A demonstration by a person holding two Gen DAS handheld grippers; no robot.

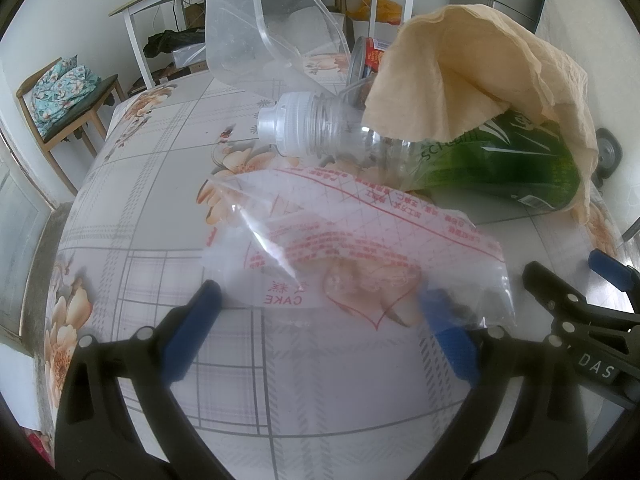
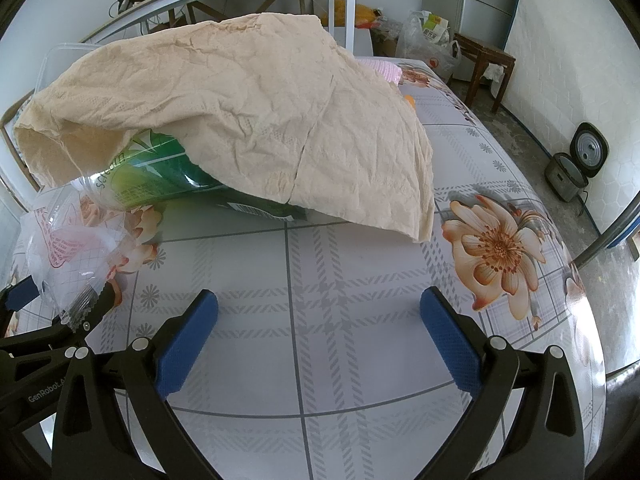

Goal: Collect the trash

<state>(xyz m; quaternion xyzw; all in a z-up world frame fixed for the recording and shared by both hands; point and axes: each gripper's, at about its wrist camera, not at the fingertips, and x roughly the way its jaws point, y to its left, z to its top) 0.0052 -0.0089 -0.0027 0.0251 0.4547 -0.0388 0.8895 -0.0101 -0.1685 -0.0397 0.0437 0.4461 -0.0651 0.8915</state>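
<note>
Trash spread on a floral-cloth table (image 2: 320,264), both grippers low over it with jaws spread.

The left gripper (image 1: 320,312) has its jaws wide on either side of a clear cake wrapper (image 1: 360,248) printed in red, one blue pad under the film; nothing is clamped. Beyond lies a green-labelled plastic bottle (image 1: 480,160) on its side, a beige paper towel (image 2: 248,112) draped over it, with a clear plastic container (image 1: 256,28) behind. The right gripper (image 2: 320,332) is empty, jaws released, just short of the towel.
</note>
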